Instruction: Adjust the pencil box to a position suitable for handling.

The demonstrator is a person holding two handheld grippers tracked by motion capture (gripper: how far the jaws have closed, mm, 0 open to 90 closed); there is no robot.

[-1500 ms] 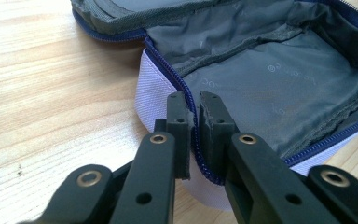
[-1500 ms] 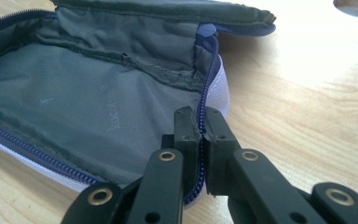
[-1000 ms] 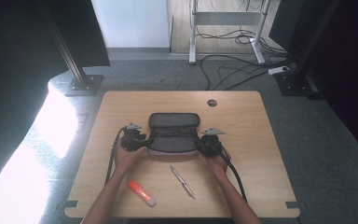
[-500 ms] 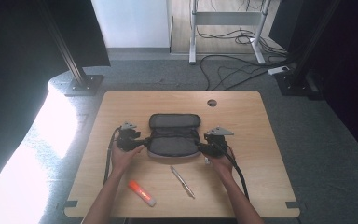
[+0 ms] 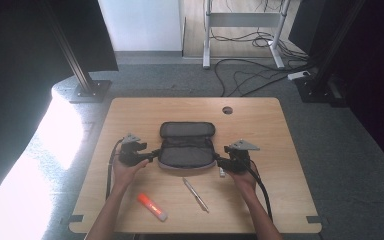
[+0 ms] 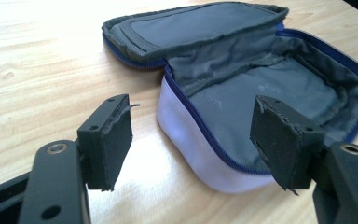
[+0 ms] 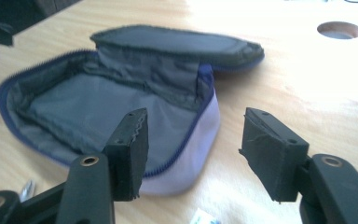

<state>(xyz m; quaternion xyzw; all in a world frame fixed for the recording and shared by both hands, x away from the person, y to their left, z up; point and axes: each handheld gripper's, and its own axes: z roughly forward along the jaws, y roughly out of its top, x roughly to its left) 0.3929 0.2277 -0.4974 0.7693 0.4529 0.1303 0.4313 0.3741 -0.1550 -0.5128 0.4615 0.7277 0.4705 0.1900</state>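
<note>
An open pencil case point(image 5: 187, 150) with grey lining, a blue zip and a pale outer wall lies in the middle of the wooden table point(image 5: 285, 200), its lid folded back. My left gripper point(image 5: 155, 153) is at the case's left end. Its jaws have just been opening, and the case's near corner point(image 6: 200, 140) sits between the pads untouched. My right gripper point(image 5: 217, 160) is at the case's right end. Its jaws have also just been opening, and they stand apart around the end wall point(image 7: 186, 154) without pressing it.
An orange and white marker point(image 5: 152, 206) and a silver pen point(image 5: 195, 194) lie near the table's front edge. A small white object point(image 5: 222, 172) rests beside the right gripper. A round cable hole point(image 5: 227, 110) sits behind the case.
Both grippers have let go of the case's ends, spread their jaws and drawn slightly outward. The case stays open where it lay.
</note>
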